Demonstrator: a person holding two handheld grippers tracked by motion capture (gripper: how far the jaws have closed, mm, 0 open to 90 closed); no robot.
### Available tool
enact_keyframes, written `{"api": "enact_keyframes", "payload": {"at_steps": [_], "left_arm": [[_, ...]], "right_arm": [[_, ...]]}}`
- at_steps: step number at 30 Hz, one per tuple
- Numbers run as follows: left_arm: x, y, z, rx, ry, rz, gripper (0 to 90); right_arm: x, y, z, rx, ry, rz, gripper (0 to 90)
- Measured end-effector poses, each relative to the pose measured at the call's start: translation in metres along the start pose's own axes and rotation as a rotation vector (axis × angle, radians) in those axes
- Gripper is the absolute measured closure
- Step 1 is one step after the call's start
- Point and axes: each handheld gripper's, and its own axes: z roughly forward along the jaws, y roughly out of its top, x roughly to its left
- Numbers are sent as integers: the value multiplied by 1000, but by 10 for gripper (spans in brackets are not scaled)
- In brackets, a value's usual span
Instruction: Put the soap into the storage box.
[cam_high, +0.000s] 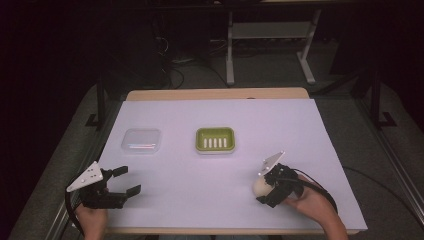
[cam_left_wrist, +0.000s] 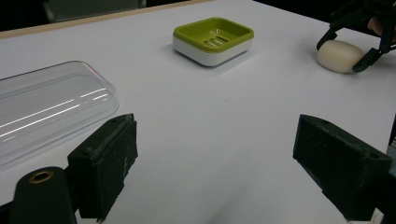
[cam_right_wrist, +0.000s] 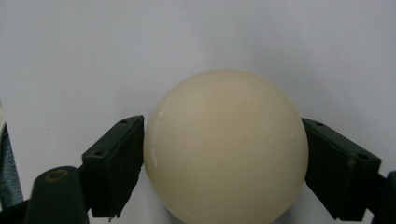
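A cream oval soap bar (cam_right_wrist: 224, 144) lies on the white table cover at the near right. My right gripper (cam_right_wrist: 223, 161) is shut on it, one black jaw pressed against each side. From above, the soap (cam_high: 259, 186) pokes out of the right gripper (cam_high: 263, 189) toward the left. My left gripper (cam_high: 129, 181) hovers open at the near left with nothing between its jaws (cam_left_wrist: 215, 154). A green and white soap dish (cam_high: 215, 139) with a slotted floor sits mid-table, empty. A clear plastic lid (cam_high: 142, 140) lies to its left.
The white cover (cam_high: 300, 130) spans the tabletop, with a wooden edge at the back. The left gripper view takes in the dish (cam_left_wrist: 213, 39), the lid (cam_left_wrist: 46, 107) and the soap (cam_left_wrist: 337, 56). Dark floor, cables and a metal frame lie beyond the table.
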Motion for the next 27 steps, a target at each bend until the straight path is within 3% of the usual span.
{"api": "enact_keyframes", "payload": {"at_steps": [27], "left_arm": [[0, 0, 0, -1, 1, -2, 131]], "right_arm": [[1, 2, -2, 24, -11, -3, 223]]}}
